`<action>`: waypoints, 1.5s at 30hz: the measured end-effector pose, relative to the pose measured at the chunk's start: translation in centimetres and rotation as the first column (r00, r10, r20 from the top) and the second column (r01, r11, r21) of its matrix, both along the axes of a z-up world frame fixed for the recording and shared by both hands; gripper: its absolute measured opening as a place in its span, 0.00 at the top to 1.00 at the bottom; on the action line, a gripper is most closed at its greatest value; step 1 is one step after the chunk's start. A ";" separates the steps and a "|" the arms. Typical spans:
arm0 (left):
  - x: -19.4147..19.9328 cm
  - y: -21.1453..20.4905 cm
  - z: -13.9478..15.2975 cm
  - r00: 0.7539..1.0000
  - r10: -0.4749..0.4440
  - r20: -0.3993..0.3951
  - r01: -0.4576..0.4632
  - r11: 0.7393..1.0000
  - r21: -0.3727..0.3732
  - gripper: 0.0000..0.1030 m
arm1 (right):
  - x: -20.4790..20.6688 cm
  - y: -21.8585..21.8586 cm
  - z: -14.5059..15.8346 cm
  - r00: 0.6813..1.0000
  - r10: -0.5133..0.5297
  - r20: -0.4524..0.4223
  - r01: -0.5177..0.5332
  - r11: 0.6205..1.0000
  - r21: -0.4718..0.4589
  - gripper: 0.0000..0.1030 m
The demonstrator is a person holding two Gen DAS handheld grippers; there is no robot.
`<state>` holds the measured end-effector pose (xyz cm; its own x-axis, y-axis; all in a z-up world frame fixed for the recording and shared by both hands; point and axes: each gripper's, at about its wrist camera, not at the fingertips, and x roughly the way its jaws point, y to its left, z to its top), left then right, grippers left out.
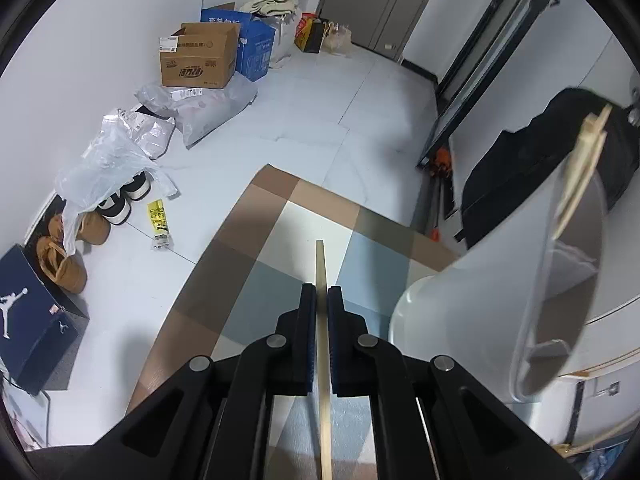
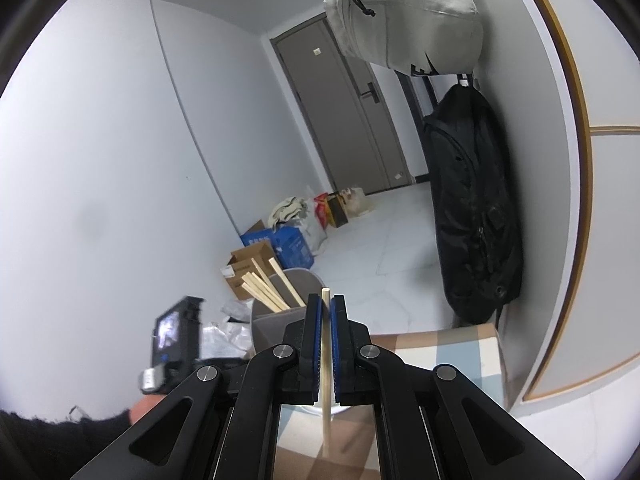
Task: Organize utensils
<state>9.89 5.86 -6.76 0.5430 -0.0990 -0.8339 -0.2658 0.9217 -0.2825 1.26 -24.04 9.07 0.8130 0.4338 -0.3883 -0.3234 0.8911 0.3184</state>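
The left gripper (image 1: 321,298) has its blue-padded fingers (image 1: 308,340) pressed onto a pale, slender wooden chopstick (image 1: 320,264), which runs lengthwise between them and pokes out past the tips over the checked brown, blue and cream tablecloth (image 1: 256,240). Just right of it, in the left wrist view, stands a translucent white plastic holder cup (image 1: 460,300) near the cloth's right edge, with several more pale chopsticks (image 1: 582,168) leaning out over its rim.

The right gripper (image 2: 326,304) is likewise pinched shut on a second pale wooden chopstick (image 2: 326,360), held nearly upright with its lower end close to, or touching, the cloth (image 2: 440,348). The cup (image 2: 280,316) sits directly beyond its fingertips, with a bundle of chopsticks (image 2: 268,284) fanned towards the left. The left hand (image 2: 148,404), in a dark sleeve, shows at the lower left, carrying its own gripper.

The step in hand appears to be gathering: each gripper holds one chopstick, neither yet in the cup. Next, each stick should probably be tipped upright over the cup's mouth, lowered clear of the leaning bundle, and only then released. The light cup may tip if nudged.
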 end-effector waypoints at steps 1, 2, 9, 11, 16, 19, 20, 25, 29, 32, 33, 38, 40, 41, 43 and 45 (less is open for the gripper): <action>-0.4 0.2 0.4 1.000 0.004 0.014 -0.004 1.000 -0.012 0.99 | 0.0 0.0 0.0 1.000 -0.002 0.001 0.002 1.000 -0.001 0.97; -0.8 0.3 1.0 0.999 0.005 0.036 -0.004 1.000 -0.022 0.99 | 0.0 0.1 -0.1 1.000 -0.005 0.001 0.005 1.000 -0.003 0.97; -2.7 0.3 5.1 0.983 -0.041 0.179 0.044 0.999 -0.012 0.99 | -0.3 0.8 0.0 1.000 0.006 0.016 -0.005 1.000 -0.022 0.97; -3.1 0.4 5.9 0.977 -0.048 0.207 0.052 0.999 -0.011 0.99 | -0.4 1.0 0.0 1.000 0.007 0.019 -0.007 1.000 -0.023 0.97; -4.0 0.6 7.7 0.960 -0.075 0.271 0.077 0.997 0.006 0.99 | -0.7 1.5 0.5 0.999 0.012 0.040 -0.010 0.999 -0.030 0.97; -4.7 0.3 9.1 0.944 -0.099 0.315 0.095 0.995 0.028 0.99 | -0.7 1.9 1.1 0.998 0.019 0.054 -0.017 0.999 -0.035 0.97; -4.9 0.2 9.6 0.939 -0.108 0.327 0.104 0.994 0.031 0.99 | -0.6 2.0 1.4 0.998 0.020 0.057 -0.018 0.999 -0.035 0.97; -5.6 -0.2 12.0 0.915 -0.138 0.378 0.136 0.990 0.032 0.99 | 0.0 2.5 3.1 0.996 0.028 0.080 -0.025 0.999 -0.033 0.97; -5.8 -0.5 13.9 0.894 -0.162 0.419 0.161 0.986 0.038 0.99 | 1.1 3.0 5.2 0.993 0.041 0.115 -0.036 0.998 -0.048 0.97; -5.7 -0.5 15.2 0.882 -0.168 0.441 0.172 0.985 0.031 0.99 | 2.1 3.6 6.9 0.989 0.053 0.141 -0.045 0.997 -0.062 0.97; -5.7 -0.5 15.5 0.878 -0.170 0.447 0.173 0.984 0.034 0.99 | 2.5 3.8 7.5 0.987 0.058 0.147 -0.048 0.996 -0.068 0.97; -4.6 -1.1 18.0 0.853 -0.191 0.486 0.197 0.980 0.039 0.99 | 4.8 4.8 9.4 0.984 0.076 0.160 -0.063 0.994 -0.089 0.97; -4.1 -1.5 18.6 0.842 -0.200 0.502 0.203 0.978 0.049 0.99 | 5.7 5.2 10.0 0.983 0.082 0.163 -0.068 0.994 -0.091 0.97; -3.6 -1.8 19.0 0.835 -0.204 0.510 0.206 0.977 0.053 0.99 | 6.4 5.5 10.4 0.982 0.085 0.167 -0.069 0.993 -0.097 0.97; -2.9 -2.4 19.7 0.827 -0.211 0.521 0.213 0.975 0.057 0.99 | 7.4 5.9 10.7 0.981 0.089 0.171 -0.071 0.992 -0.109 0.97; -1.9 -3.0 19.7 0.821 -0.220 0.527 0.216 0.974 0.071 0.99 | 8.4 6.2 10.8 0.981 0.093 0.169 -0.074 0.990 -0.119 0.97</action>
